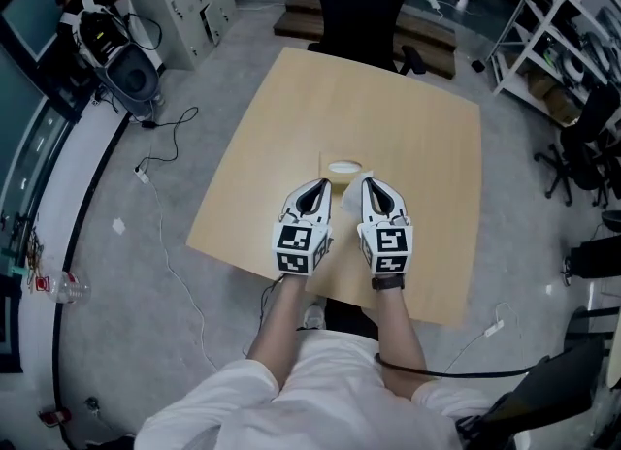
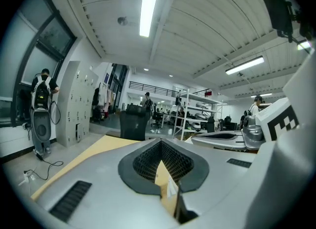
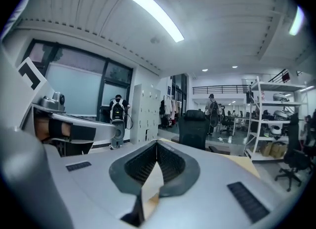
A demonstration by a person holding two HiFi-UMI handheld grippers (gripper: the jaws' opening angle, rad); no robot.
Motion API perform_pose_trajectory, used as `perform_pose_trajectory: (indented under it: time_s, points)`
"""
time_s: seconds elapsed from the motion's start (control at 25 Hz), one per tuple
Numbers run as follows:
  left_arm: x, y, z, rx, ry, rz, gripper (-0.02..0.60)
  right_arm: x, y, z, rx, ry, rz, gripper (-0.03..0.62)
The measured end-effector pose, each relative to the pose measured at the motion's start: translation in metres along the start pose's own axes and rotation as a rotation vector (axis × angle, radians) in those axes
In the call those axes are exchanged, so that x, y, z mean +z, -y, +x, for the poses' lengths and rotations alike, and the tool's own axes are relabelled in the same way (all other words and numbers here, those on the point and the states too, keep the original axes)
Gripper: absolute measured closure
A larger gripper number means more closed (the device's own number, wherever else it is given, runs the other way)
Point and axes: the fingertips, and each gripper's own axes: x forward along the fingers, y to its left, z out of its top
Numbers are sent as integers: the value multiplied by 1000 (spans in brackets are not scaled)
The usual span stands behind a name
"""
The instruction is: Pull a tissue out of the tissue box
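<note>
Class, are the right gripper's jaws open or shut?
Shut: the right gripper pinches the white tissue, and its jaw tips meet with no gap.

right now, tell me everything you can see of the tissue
The tissue is white, thin, soft-looking paper. A flat fold of it stands pinched between the shut fingers of the right gripper; a small white sliver shows in the left gripper too. In the head view it bunches between both, over the tan tissue box.

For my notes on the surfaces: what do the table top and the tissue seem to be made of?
Table top: probably light wood or laminate, matt; even tan, no glare. Tissue: thin white paper, it seems; it hangs limp.
</note>
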Motion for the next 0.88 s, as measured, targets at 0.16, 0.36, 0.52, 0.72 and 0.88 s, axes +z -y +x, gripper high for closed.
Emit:
perform_pose_trajectory:
  time_s: [0.16,0.36,0.52,0.72,0.88]
  points:
    - [19,14,-28,-21,47,31,581,21,-10,-31,-31,45,8,591]
    - [36,25,-49,-27,88,77,581,51,-12,-59,-62,118,15,591]
    - [48,30,-62,-35,121,99,581,67,-14,-74,-81,155,6,591]
    - [53,28,-71,-35,145,93,581,71,-20,-80,-88,159,-20,591]
    - [55,31,-74,-38,159,93,581,74,-20,-84,-95,163,-36,591]
